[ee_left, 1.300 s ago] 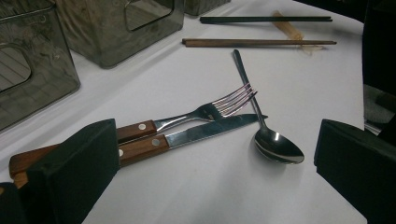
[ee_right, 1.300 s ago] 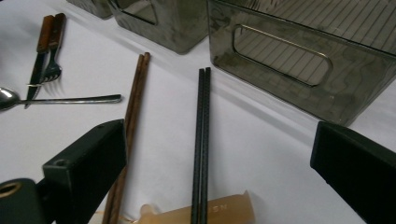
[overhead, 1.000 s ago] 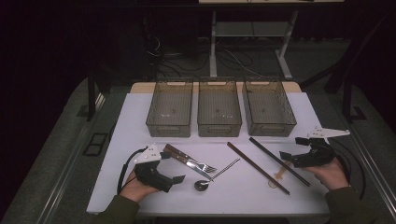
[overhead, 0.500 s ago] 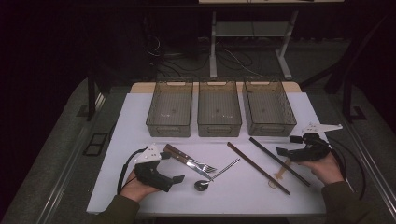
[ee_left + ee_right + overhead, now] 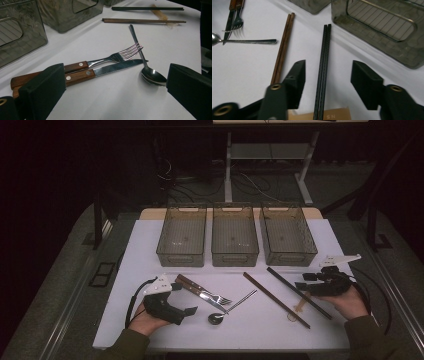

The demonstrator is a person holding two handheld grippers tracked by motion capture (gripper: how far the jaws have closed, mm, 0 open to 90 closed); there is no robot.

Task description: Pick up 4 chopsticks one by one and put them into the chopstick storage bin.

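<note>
Between my right tongs (image 5: 327,82), half-closed and just narrowing but not yet pinching, lie the black chopsticks (image 5: 323,67) on the bench (image 5: 249,65). Light, stiff, slick; I'd grip both together near this end.

Across the upper middle of the high view, three bins (image 5: 235,240) stand side by side, walling off the far half of the white tabletop (image 5: 150,240). Bare strips run past the row at left and right. In the lower middle, fork and knife (image 5: 200,291) and spoon (image 5: 231,307) lie tangled just ahead of the left gripper (image 5: 190,311). Brown chopsticks (image 5: 276,300) and black chopsticks (image 5: 299,292) slant across the lower right; the right gripper (image 5: 327,75) straddles the black pair with gaps either side. The front edge at bottom centre lies open.
</note>
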